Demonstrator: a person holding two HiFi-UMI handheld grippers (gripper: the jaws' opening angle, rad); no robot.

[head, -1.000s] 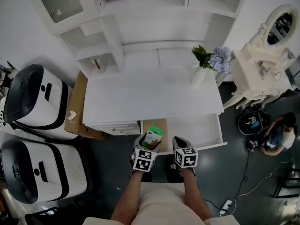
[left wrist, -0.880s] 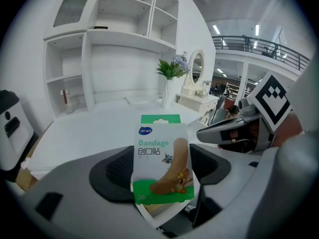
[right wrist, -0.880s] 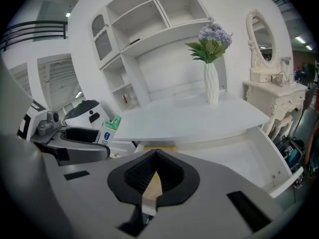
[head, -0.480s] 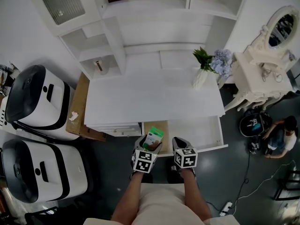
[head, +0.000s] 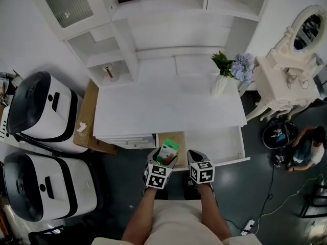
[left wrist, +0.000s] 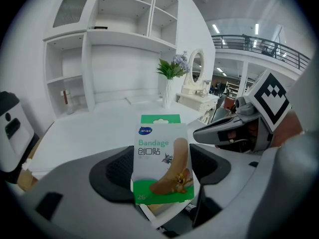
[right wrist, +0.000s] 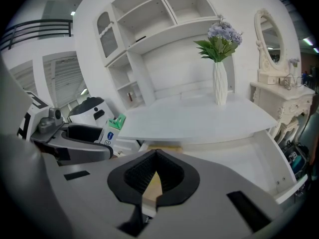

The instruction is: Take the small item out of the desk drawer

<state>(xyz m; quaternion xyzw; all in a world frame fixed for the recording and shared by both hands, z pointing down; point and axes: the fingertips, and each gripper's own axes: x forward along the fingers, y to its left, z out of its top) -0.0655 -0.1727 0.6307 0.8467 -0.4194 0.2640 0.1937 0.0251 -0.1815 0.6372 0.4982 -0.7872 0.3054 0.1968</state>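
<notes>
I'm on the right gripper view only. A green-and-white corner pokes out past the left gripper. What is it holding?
Observer: The left gripper is shut on a small bandage box, which is upright with its printed front toward that gripper's camera.
Operator: Is it clear of the drawer?
Observer: In the head view the box sits over the front edge of the open drawer, at its wood-coloured compartment. Height can't be read from there.
Operator: Any height cue elsewhere?
Observer: The left gripper view looks across the desk top behind the box, so it seems raised to about desk level.

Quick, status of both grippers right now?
Left hand-held gripper: closed, holding the bandage box.
Right hand-held gripper: closed, empty.
</notes>
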